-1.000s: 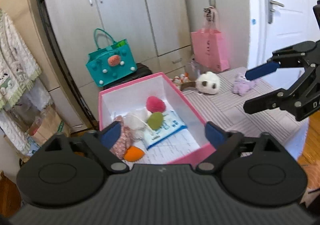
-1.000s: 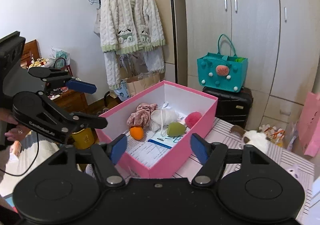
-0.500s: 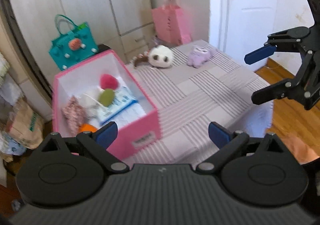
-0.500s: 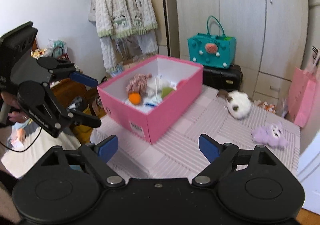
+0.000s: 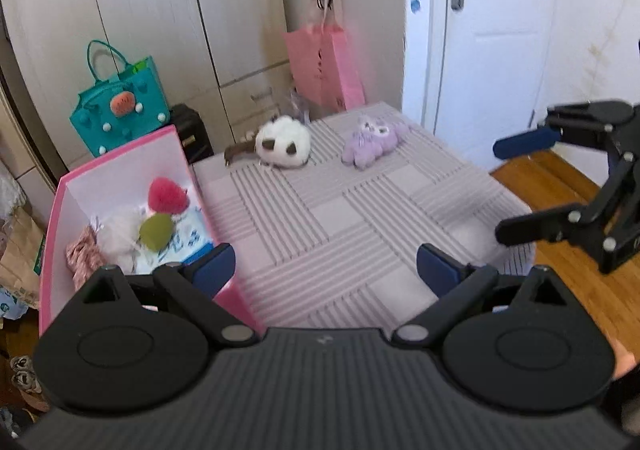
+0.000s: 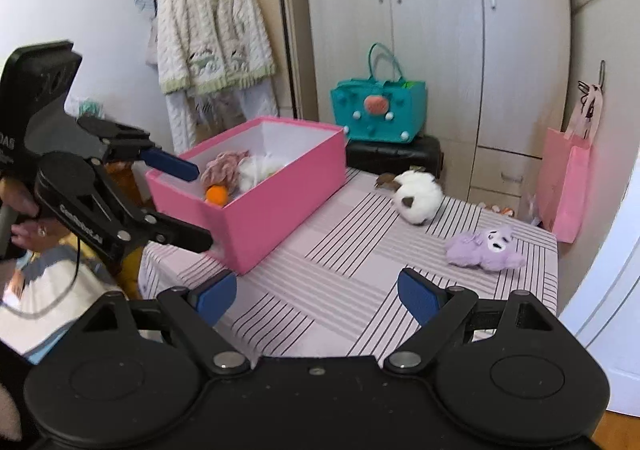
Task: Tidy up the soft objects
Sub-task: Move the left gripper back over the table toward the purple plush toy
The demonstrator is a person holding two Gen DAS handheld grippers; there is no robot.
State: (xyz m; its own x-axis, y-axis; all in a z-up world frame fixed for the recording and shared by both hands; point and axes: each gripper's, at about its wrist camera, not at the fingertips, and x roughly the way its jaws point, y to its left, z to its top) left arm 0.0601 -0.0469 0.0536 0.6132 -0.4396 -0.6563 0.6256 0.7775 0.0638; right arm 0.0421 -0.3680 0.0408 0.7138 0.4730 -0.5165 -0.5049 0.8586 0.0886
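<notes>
Both tongs swung from pink box (image 6: pixel 280 186) toward plushies | left tongs (image 5: pixel 326 270), right tongs (image 6: pixel 318 296) wide, empty

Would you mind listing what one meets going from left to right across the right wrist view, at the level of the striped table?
left gripper → pink box → white plush toy → purple plush toy → pink paper bag.
</notes>
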